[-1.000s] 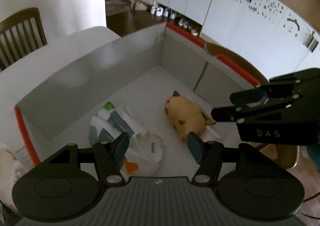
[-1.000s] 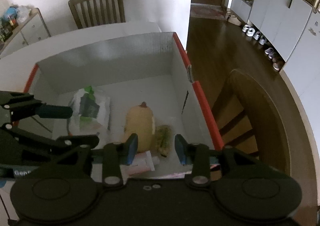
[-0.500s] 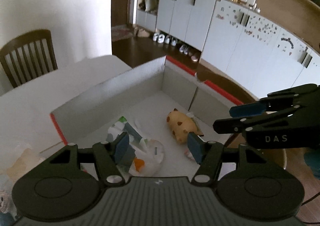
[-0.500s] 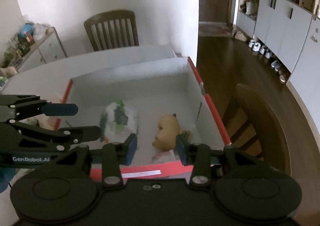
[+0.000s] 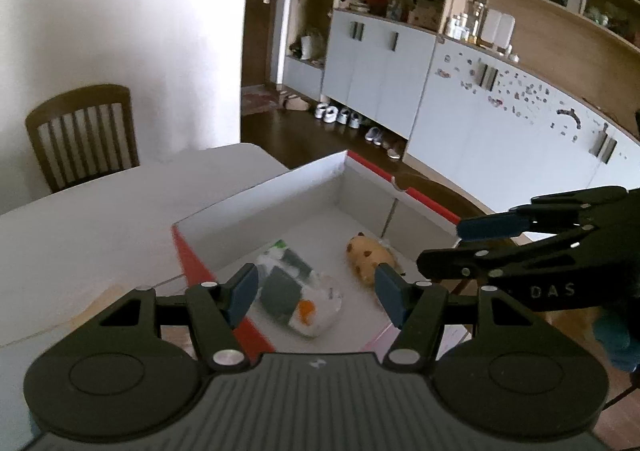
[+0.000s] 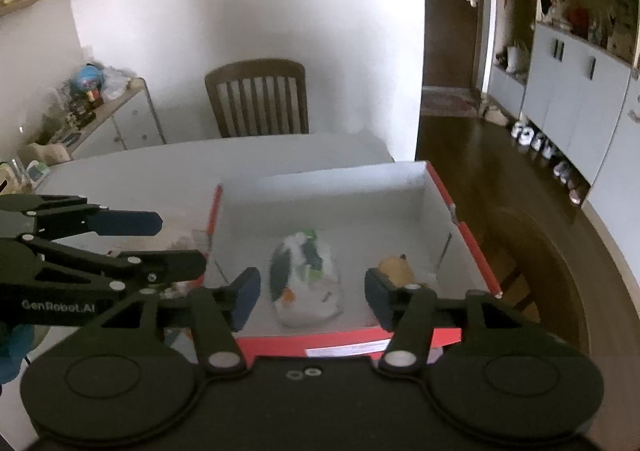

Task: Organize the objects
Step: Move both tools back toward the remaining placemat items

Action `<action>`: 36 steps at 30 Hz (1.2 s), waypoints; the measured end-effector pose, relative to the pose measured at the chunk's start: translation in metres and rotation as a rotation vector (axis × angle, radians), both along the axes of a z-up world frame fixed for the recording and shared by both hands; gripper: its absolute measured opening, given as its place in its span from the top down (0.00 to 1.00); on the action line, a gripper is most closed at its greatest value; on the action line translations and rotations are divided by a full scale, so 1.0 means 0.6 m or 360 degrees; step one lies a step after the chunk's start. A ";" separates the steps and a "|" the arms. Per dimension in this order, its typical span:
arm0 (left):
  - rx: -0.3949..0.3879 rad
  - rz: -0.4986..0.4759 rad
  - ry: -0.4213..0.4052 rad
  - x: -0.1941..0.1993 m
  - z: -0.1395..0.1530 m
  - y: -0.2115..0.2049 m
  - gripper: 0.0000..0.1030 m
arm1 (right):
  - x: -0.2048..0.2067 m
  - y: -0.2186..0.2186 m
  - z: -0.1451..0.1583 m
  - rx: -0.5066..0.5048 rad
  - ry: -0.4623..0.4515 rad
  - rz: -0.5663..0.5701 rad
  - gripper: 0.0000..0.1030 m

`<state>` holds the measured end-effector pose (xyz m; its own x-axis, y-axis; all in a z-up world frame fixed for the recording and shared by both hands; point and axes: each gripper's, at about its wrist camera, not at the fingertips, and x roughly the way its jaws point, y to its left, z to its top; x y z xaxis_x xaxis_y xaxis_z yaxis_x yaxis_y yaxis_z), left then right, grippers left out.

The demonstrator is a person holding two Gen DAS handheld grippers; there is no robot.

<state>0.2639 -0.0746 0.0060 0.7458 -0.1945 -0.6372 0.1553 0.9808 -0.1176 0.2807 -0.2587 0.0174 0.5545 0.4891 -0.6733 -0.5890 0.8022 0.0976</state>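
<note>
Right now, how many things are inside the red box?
2 that I can see: a white plastic bag in the middle and a yellow spotted toy toward the box's right wall. Smaller bits may be hidden behind it.

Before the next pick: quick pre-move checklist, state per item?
1. Left gripper empty: ok, jaws apart, nothing between them.
2. Right gripper empty: ok, its jaws have just been opening, nothing between them.
3. Both grippers clear of the box: ok, both sit above its near red edge.
4. Plastic bag inside box: ok, lying on the floor of it.
5. Yellow plush toy inside box: ok, beside the bag, near the right wall.
6. Next item on the table: cannot tell, clutter left of the box is blurred.
</note>
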 end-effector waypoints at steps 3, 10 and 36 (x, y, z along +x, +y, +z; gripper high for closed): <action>-0.0001 0.0036 0.0001 -0.020 0.007 0.020 0.26 | -0.022 0.014 0.006 0.0014 -0.0036 0.0006 0.38; -0.0032 0.0107 0.0001 -0.066 0.018 0.075 0.26 | -0.064 0.053 0.007 0.0077 -0.0025 0.0004 0.31; -0.0086 0.0171 0.0045 -0.186 -0.037 0.273 0.11 | -0.158 0.226 -0.045 0.0039 0.0085 0.0021 0.15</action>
<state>0.1526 0.0892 -0.0165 0.7462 -0.1487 -0.6489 0.0452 0.9838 -0.1734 0.1856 -0.1232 -0.0098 0.5114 0.5130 -0.6894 -0.5929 0.7914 0.1491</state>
